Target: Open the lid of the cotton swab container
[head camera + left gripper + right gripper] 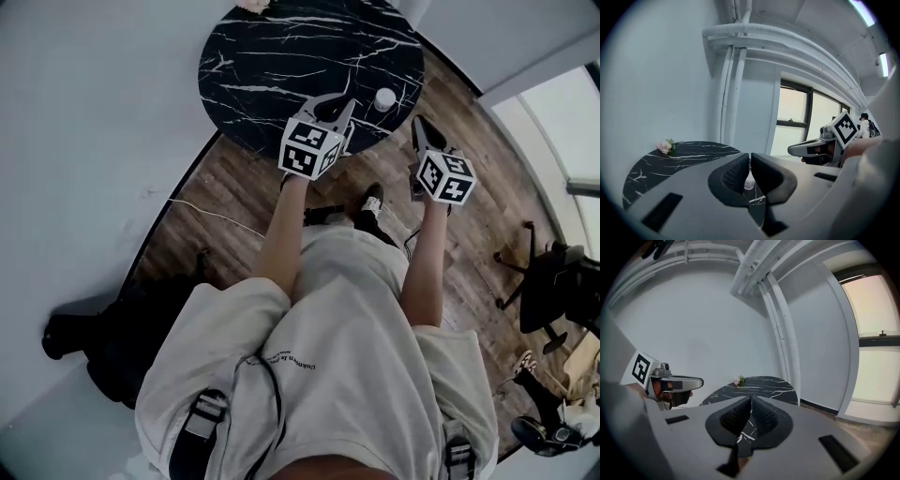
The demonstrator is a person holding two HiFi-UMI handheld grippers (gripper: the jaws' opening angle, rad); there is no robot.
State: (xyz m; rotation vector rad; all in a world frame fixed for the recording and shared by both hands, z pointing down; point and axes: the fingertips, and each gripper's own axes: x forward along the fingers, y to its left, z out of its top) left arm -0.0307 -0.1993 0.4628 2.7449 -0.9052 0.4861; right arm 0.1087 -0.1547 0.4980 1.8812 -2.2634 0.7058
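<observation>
Left gripper (750, 161) and right gripper (751, 404) are both hanging over the table edge, jaws pressed together, gripping nothing. Cotton swab container (384, 98) is standing on the black marble table (272, 66), near its edge, between both gripper tips. Its label is showing too small to read.

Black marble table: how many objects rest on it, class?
2: a white cotton swab container near the table's right edge and a pink flower bunch at its far edge. The left gripper may hide something smaller.
</observation>
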